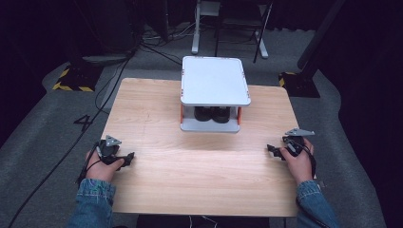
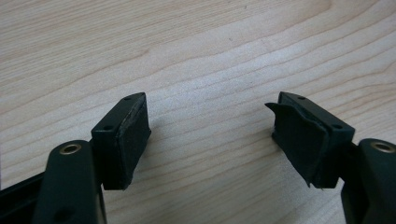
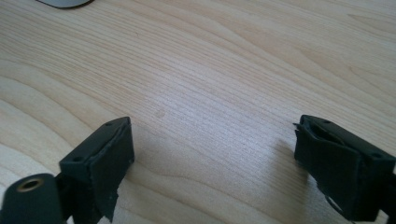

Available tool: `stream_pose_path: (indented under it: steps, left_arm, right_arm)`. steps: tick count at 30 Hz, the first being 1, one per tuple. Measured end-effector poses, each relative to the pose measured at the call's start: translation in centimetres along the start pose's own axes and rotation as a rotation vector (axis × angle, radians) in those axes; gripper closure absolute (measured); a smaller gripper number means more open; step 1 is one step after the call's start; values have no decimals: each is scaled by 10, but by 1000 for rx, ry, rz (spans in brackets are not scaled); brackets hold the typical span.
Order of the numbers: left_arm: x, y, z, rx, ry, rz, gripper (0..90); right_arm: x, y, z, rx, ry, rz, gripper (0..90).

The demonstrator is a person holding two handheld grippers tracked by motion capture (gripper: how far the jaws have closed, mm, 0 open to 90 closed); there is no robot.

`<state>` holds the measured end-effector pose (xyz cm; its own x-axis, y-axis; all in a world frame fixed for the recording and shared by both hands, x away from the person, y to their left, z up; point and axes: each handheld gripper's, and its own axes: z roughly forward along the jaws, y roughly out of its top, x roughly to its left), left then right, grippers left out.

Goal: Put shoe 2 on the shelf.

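The white shelf (image 1: pixel 215 80) stands at the desk's (image 1: pixel 157 118) far edge, middle, with dark things under its top. Left gripper (image 1: pixel 124 159) and right gripper (image 1: pixel 274 151) rest near the side edges, jaws apart, empty.

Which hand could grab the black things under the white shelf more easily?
Probably neither. The black things sit centred under the white shelf, with the left gripper and right gripper both open, empty and similarly far away.
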<state>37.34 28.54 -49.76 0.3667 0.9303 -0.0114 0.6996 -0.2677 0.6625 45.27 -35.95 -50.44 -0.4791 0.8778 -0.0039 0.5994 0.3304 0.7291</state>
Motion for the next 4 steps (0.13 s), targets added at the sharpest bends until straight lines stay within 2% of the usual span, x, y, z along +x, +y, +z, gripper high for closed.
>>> stream_pose_path:
  steps: [4]
  left_arm:
    - [1,-1,1,-9,-6,-6,261]
  right_arm:
    - [1,1,1,0,-5,3,100]
